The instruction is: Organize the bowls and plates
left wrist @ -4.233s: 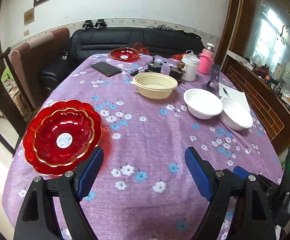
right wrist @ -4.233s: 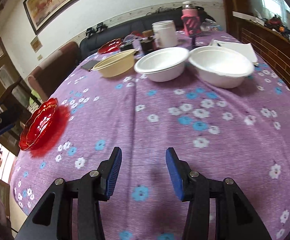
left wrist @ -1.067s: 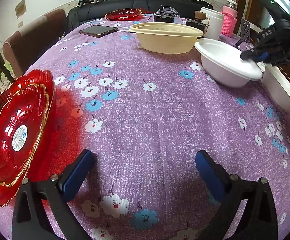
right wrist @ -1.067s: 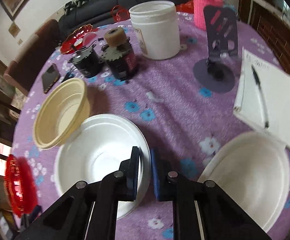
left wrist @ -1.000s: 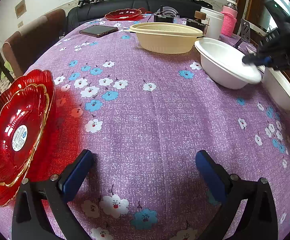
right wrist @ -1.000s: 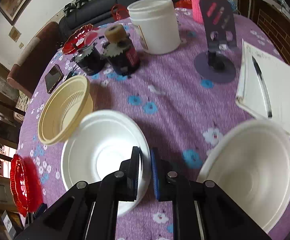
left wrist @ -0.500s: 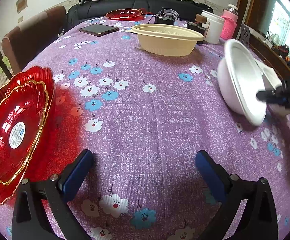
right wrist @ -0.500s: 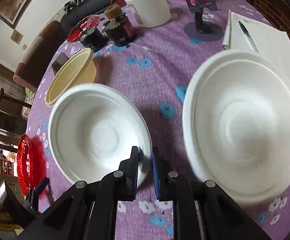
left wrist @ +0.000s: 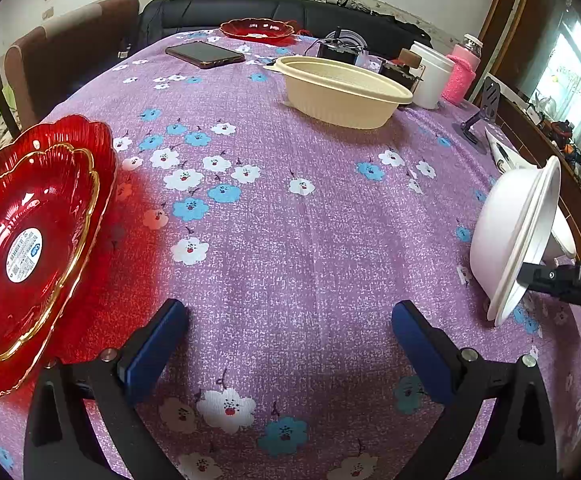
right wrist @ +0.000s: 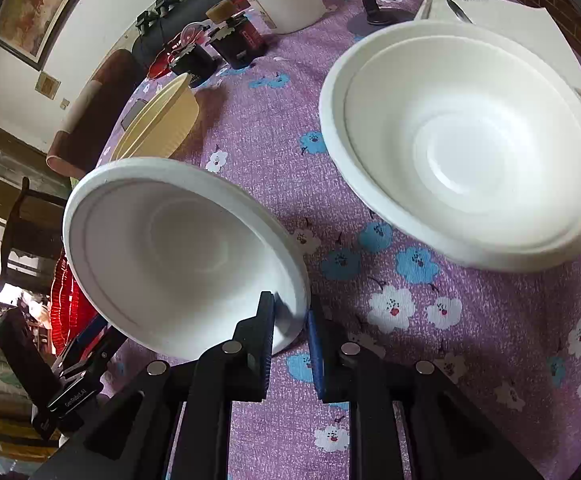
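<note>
My right gripper [right wrist: 290, 316] is shut on the rim of a white bowl [right wrist: 178, 248] and holds it tilted above the purple flowered tablecloth [right wrist: 430, 320]. That bowl also shows at the right of the left wrist view [left wrist: 506, 236], on edge. A second white bowl [right wrist: 466, 152] sits on the table just right of it. My left gripper [left wrist: 290, 340] is open and empty, low over the near cloth. Two stacked red plates [left wrist: 30, 240] lie to its left. A cream bowl [left wrist: 342, 88] and another red plate [left wrist: 256, 29] stand farther back.
A phone [left wrist: 204, 54], a white jar [left wrist: 430, 74], a pink bottle [left wrist: 462, 72], dark jars [right wrist: 234, 40], a phone stand [left wrist: 480, 116] and a notepad with pen [right wrist: 502, 12] are at the far and right side. A chair [left wrist: 66, 52] and black sofa [left wrist: 290, 12] stand behind.
My right gripper closed on the white bowl's rim, lifted it off the table and carried it toward the near edge, beside the second white bowl. The left gripper barely moved.
</note>
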Motion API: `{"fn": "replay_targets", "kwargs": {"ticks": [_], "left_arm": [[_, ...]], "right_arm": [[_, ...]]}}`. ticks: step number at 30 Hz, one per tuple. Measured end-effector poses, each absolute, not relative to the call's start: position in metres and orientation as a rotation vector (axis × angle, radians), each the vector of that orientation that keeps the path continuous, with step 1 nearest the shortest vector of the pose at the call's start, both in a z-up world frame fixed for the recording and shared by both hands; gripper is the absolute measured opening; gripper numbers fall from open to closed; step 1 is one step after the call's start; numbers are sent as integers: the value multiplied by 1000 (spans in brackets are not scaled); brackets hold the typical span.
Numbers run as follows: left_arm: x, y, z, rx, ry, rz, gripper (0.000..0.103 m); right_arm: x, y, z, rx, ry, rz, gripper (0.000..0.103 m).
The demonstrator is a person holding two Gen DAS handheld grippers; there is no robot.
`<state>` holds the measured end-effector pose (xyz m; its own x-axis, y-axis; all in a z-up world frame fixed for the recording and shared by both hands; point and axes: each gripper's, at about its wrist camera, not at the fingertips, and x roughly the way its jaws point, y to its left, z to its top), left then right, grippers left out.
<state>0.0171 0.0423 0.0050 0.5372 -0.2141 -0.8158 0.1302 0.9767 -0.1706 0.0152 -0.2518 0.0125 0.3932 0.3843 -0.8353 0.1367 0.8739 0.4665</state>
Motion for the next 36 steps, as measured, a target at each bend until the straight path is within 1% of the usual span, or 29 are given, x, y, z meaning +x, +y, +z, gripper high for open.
{"fn": "replay_targets", "kwargs": {"ticks": [6, 10, 13, 14, 17, 21, 22, 23, 24, 25, 27, 32, 36], "left_arm": [[17, 44, 6, -114, 983, -211, 102], [16, 45, 6, -125, 981, -215, 102], [15, 45, 7, -126, 981, -220, 102], [15, 45, 7, -130, 980, -223, 102], [15, 45, 7, -134, 981, -226, 102], [16, 45, 7, -140, 981, -227, 102], [16, 45, 7, -143, 981, -228, 102], [16, 44, 7, -145, 982, -230, 102], [16, 45, 7, -147, 983, -231, 102], [16, 45, 7, -150, 983, -233, 102], [16, 47, 7, -159, 984, -236, 102], [16, 51, 8, -193, 986, -246, 102], [16, 53, 8, -210, 987, -252, 102]], "right_arm": [[14, -251, 12, 512, 1160, 170, 17], [21, -246, 11, 470, 1152, 121, 23], [27, -244, 12, 474, 1138, 107, 23], [30, -243, 11, 487, 1134, 112, 24], [37, -243, 10, 528, 1119, 110, 29], [43, -243, 7, 602, 1109, 111, 29], [43, -244, 6, 634, 1110, 121, 27], [43, -245, 4, 675, 1111, 135, 22], [43, -245, 4, 693, 1113, 131, 14], [42, -246, 2, 729, 1107, 133, 11], [39, -247, 0, 792, 1106, 138, 9], [18, -251, -11, 1000, 1135, 185, 9], [-18, -253, -22, 1203, 1148, 229, 9]]}}
